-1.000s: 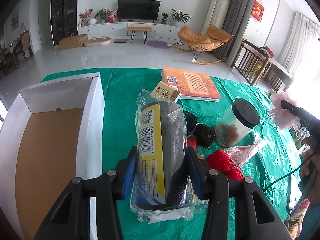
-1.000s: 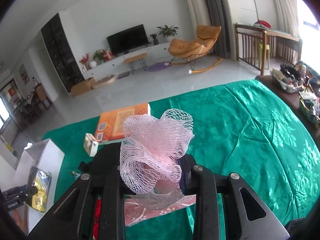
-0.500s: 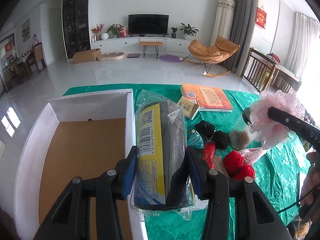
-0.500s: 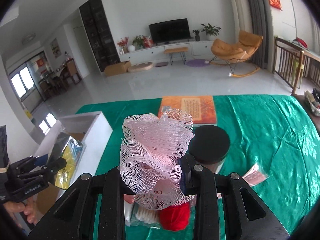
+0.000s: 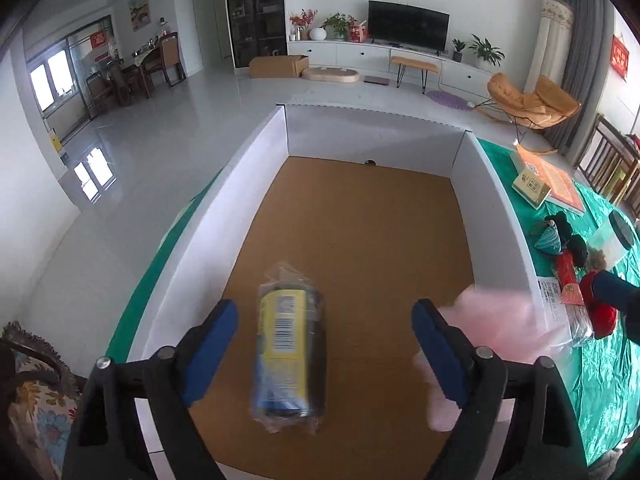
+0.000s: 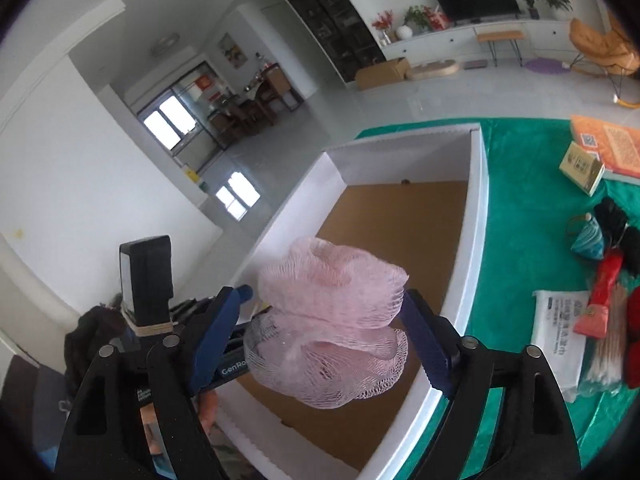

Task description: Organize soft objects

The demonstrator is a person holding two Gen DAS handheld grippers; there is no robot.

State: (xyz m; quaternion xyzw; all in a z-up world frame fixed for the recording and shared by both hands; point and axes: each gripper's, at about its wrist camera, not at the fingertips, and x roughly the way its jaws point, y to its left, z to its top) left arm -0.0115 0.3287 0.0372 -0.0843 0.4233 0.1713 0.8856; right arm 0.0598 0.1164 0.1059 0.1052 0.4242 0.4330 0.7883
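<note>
Over our white box (image 5: 494, 196), both claws are opening: left claw (image 5: 324, 354) releases the wrapped roll (image 5: 290, 354), right claw (image 6: 324, 340) the pink mesh puff (image 6: 332, 320).

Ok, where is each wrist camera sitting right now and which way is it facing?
Left wrist: on the left gripper, tilted down into the white box; its opening blue fingers frame a released wrapped package.
Right wrist: on the right gripper, angled across the box; its opening fingers flank the pink mesh bath pouf, and the left gripper and a hand show behind.
Shared: box, pouf, orange book, green tablecloth.
</note>
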